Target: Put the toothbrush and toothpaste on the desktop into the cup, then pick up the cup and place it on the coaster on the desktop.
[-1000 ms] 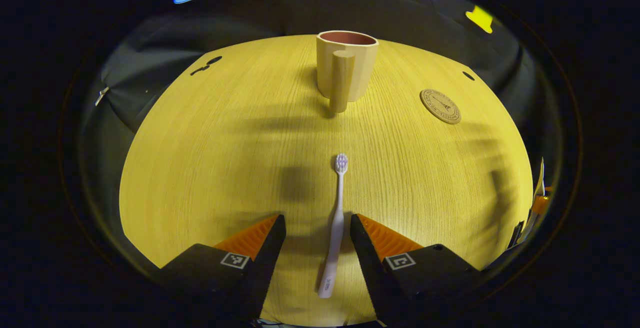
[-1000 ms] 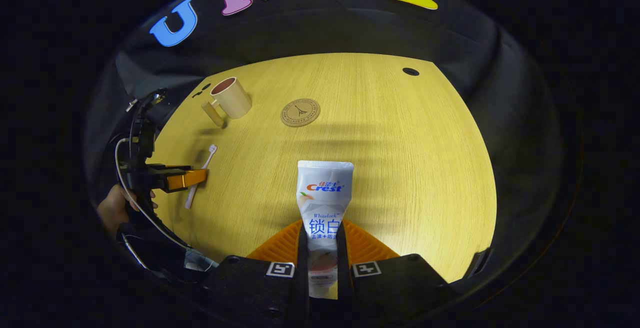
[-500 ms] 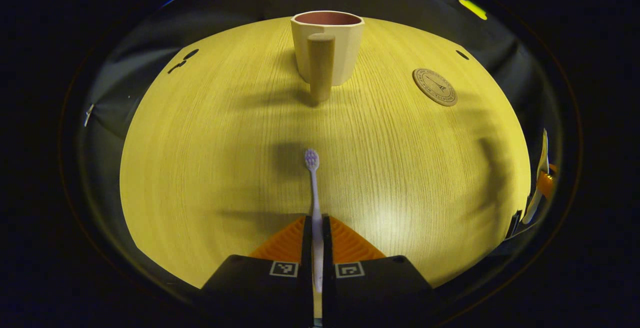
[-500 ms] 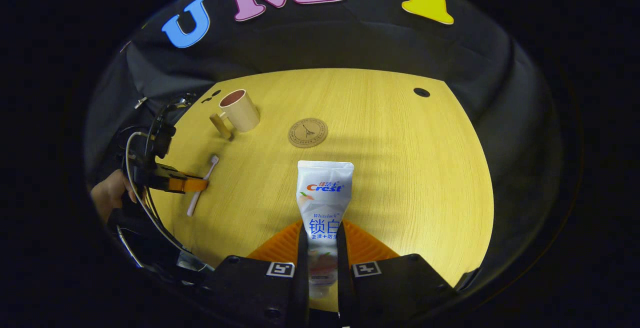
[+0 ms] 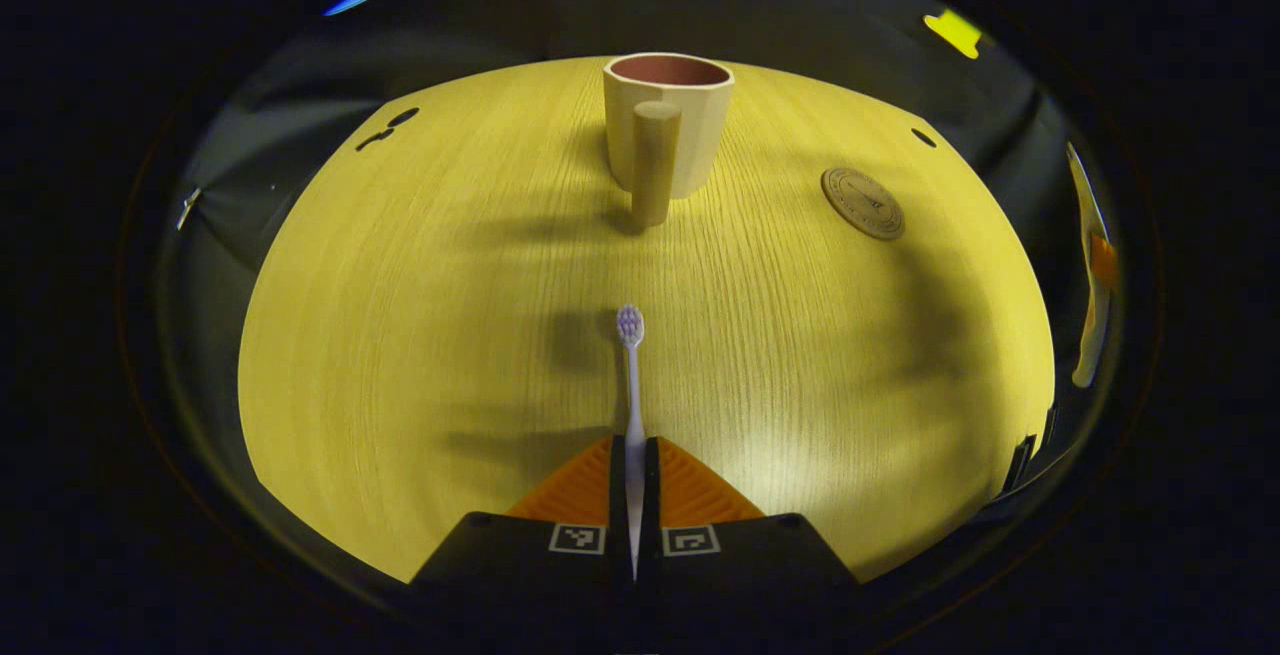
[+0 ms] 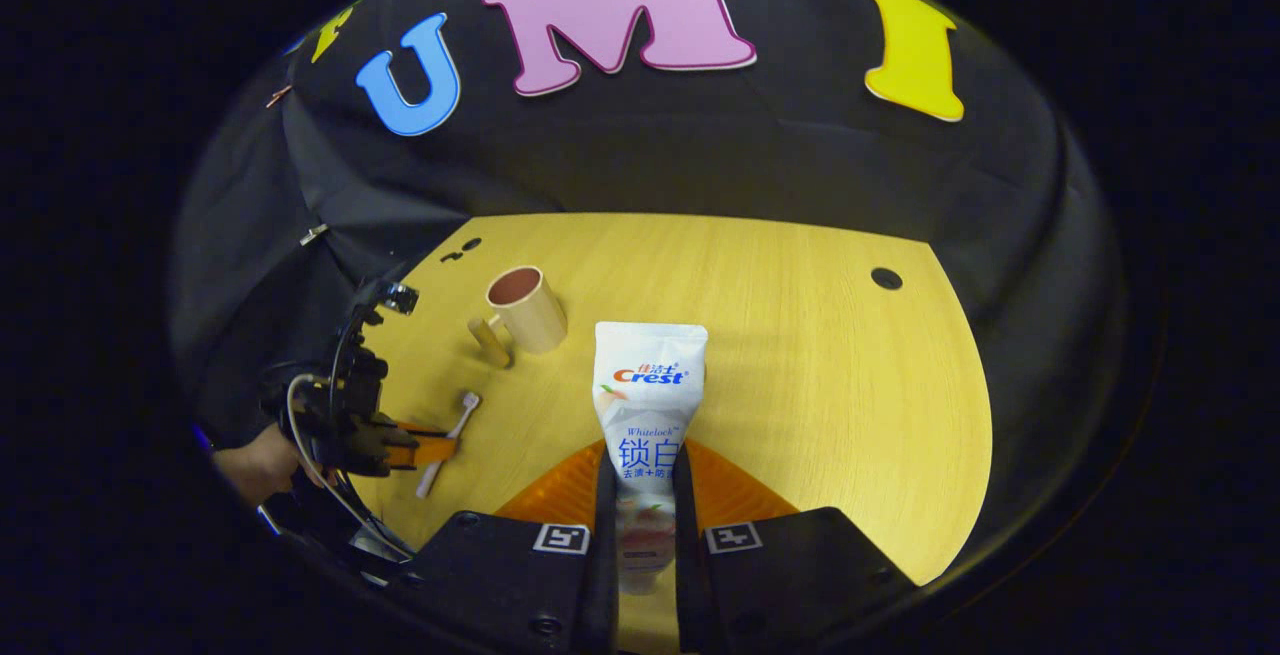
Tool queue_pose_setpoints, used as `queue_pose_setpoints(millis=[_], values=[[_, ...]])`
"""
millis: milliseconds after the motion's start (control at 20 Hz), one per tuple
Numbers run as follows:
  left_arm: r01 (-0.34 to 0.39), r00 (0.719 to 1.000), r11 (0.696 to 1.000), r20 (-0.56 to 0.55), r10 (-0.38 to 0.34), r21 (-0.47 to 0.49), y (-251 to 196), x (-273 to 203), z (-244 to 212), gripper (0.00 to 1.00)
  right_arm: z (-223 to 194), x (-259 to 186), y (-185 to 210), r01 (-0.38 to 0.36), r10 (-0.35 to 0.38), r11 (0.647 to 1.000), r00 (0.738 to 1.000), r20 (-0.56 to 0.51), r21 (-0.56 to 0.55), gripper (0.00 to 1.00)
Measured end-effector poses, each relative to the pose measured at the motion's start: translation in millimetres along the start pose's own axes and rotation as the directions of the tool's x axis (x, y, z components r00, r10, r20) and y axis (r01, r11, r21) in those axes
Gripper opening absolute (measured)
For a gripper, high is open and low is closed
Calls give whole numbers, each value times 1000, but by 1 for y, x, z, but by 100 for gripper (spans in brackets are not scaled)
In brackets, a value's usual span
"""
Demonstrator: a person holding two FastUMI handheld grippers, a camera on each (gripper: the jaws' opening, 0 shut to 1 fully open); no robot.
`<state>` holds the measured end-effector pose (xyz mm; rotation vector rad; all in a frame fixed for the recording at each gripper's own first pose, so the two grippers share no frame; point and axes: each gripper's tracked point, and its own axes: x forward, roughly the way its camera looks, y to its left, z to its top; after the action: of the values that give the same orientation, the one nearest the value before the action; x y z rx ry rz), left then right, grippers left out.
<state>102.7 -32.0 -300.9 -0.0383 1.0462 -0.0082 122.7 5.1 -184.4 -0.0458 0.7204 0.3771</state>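
My left gripper (image 5: 632, 445) is shut on the handle of a white toothbrush (image 5: 630, 375), whose head points toward the beige cup (image 5: 668, 125) standing upright at the far side of the table. The round brown coaster (image 5: 863, 203) lies to the right of the cup. My right gripper (image 6: 645, 460) is shut on the lower part of a white toothpaste tube (image 6: 648, 385), held upright above the table. In the right gripper view the cup (image 6: 527, 308) stands left of the tube. The left gripper (image 6: 425, 450) holds the toothbrush (image 6: 448, 427) low at the left.
The yellow wooden table (image 5: 420, 315) has a small dark hole (image 6: 886, 278) at its far right and dark marks (image 5: 388, 130) at its far left. A hand (image 6: 255, 460) holds the left gripper. Black cloth walls surround the table.
The left gripper closed on the toothbrush, which lay between its open fingers a second ago. The right gripper rose and tilted up with the toothpaste, so the tube now covers the coaster.
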Motion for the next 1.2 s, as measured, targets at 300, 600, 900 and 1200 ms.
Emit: queue_pose_setpoints(millis=[300,600,900,1200], values=[[46,987,995,157,-31,-92,4,-42,12,6,63,17,40,-58,62,997,993,102,-43,27],[67,955,987,295,-20,-149,19,-90,18,2,123,49,87,-110,127,990,967,221,-86,27],[89,917,971,398,7,-223,40,-138,28,7,156,95,141,-156,182,981,946,270,-115,27],[83,898,950,436,60,-301,67,-162,28,7,178,153,165,-146,150,989,939,310,-37,27]])
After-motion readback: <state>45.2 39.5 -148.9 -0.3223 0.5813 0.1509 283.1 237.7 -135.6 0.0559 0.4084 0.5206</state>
